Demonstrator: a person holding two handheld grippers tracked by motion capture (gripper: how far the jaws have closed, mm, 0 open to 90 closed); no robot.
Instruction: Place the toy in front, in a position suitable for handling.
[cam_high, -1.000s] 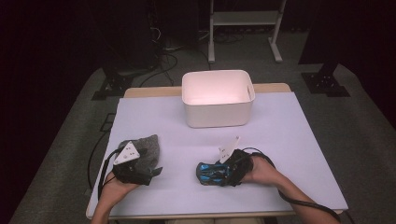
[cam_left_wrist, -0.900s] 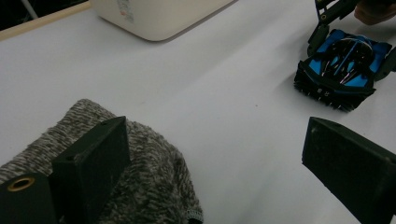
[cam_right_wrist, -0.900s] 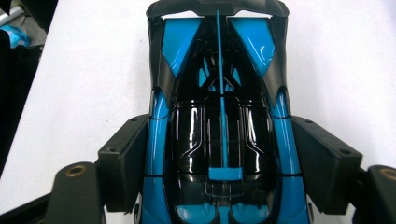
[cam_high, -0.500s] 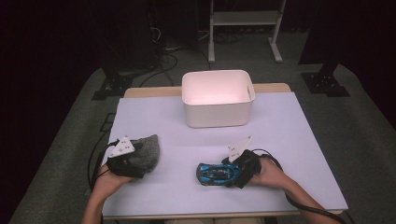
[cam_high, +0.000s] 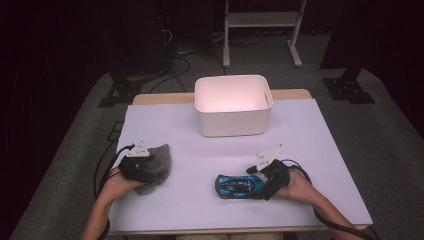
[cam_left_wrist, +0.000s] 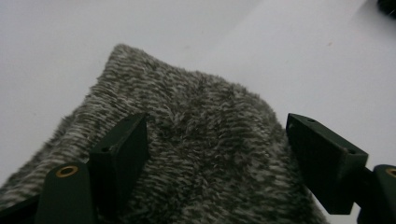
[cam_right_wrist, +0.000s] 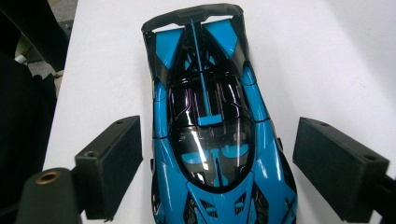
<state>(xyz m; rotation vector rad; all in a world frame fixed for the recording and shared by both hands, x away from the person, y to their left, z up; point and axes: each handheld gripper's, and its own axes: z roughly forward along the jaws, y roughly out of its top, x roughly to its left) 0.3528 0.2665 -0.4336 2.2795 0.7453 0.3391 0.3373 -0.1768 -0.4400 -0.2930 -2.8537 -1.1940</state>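
A grey fuzzy cloth (cam_high: 159, 159) lies crumpled at the table's front left. My left gripper (cam_high: 150, 169) is down over it, and the cloth (cam_left_wrist: 205, 121) bulges between the two jaws. The left gripper (cam_left_wrist: 219, 158) has just been closing, but its right jaw still stands off the cloth. A blue and black toy car (cam_high: 239, 186) sits on the table at the front right. My right gripper (cam_high: 258, 184) straddles one end of it. Its jaws have been opening, and in the right gripper view the right gripper (cam_right_wrist: 217, 168) shows a gap on each side of the car (cam_right_wrist: 205, 107).
A white open bin (cam_high: 233, 120) stands at the back middle of the light purple table (cam_high: 320, 140). Cables trail from both grippers off the front edge. Dark floor and stand legs surround the table.
The left gripper has shifted a little left and lower onto the cloth, its jaws narrowing. The right gripper has drawn back to the right along the car, which stays on the table.
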